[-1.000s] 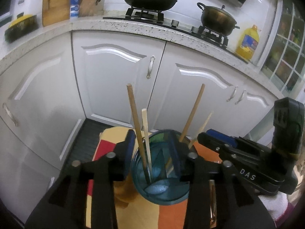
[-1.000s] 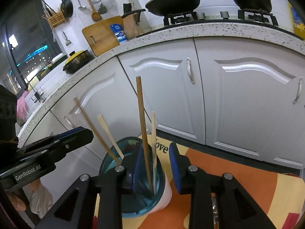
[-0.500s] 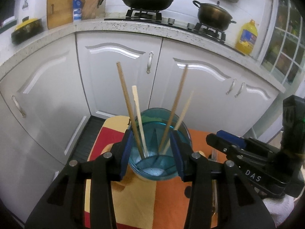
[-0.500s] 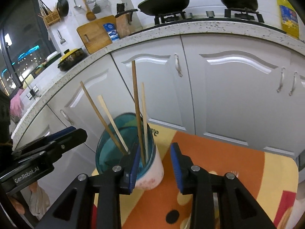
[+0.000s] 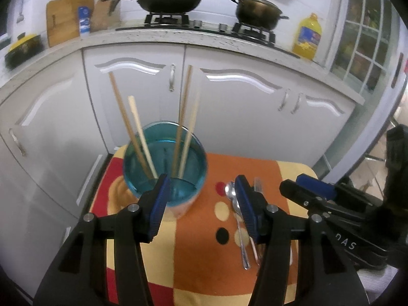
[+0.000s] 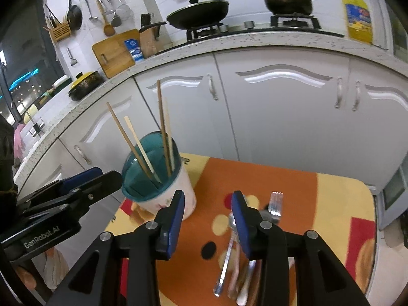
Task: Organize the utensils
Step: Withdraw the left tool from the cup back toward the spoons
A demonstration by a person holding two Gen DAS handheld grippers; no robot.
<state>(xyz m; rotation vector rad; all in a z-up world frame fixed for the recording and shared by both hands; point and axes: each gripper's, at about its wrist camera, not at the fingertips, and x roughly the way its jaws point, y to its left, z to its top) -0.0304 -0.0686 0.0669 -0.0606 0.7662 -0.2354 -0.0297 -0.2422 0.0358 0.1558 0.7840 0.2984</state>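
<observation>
- Clearly the loose cutlery is what remains: a spoon [image 5: 230, 193], a fork [image 6: 276, 201] and some more handles I can't tell apart lie bunched on the table [image 5: 193, 260], on its orange and yellow cloth, to the right of the cup.
- They look like thin steel: light, stiff, slick, and flat against the cloth, so I'd guess a pinch across the narrow neck or mid-handle would hold better than one on the rounded bowl.
- Lying so close together, one piece could drag its neighbour along when lifted.
- Just beside them stands the cup [image 5: 165, 168], teal inside and white outside, with four chopsticks [image 5: 132, 130] leaning against its rim; it seems light enough to tip if knocked.
- Hovering above the spoon, the right tool [image 6: 207, 219] has its blue pads spread wide and holds nothing.
- Over by the cup, the left tool [image 5: 202, 204] is likewise spread and empty, one pad near the cup wall, the other over the spoon.
- Behind all this run white cabinets [image 6: 280, 107].
</observation>
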